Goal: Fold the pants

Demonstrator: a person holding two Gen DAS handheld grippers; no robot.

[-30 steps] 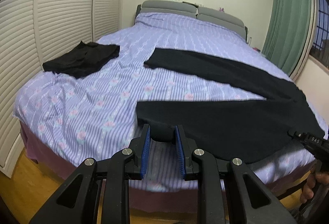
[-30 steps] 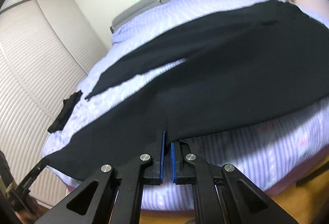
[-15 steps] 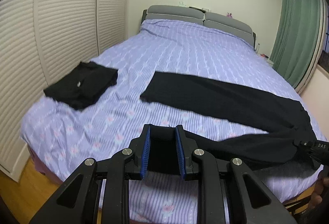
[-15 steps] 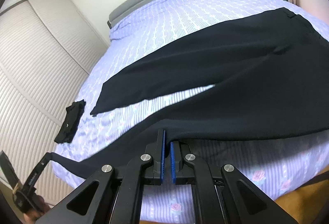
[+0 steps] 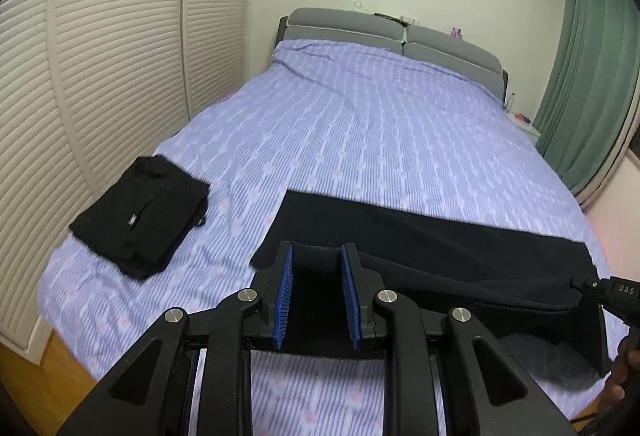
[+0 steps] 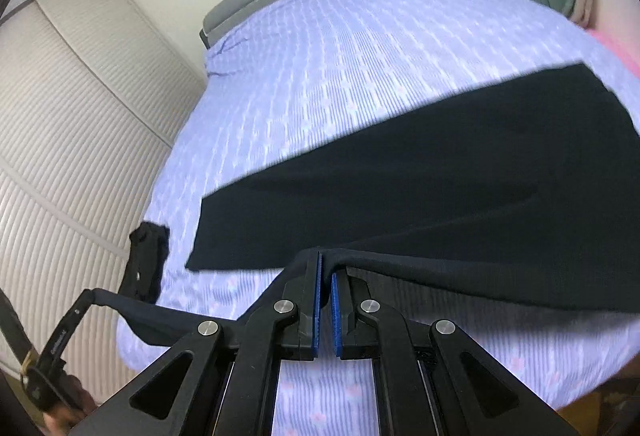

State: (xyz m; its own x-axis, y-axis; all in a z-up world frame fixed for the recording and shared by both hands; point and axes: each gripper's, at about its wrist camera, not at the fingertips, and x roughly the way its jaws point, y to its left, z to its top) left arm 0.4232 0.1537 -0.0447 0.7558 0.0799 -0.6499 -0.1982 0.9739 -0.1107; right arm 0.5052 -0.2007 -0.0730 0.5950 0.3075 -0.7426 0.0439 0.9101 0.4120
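Black pants on bed; folded garment, probably pants, beside.

1. The right gripper shows at the right edge of the left wrist view. White letters reading "DAS" stand on its black finger; the marking runs off the edge of the picture, so any further letters cannot be read.
2. The left gripper shows at the lower left of the right wrist view. A line of white lettering runs along its black finger; it is too small and tilted to read.
3. The folded black garment on the bed carries a small grey tag; any print on it is illegible.
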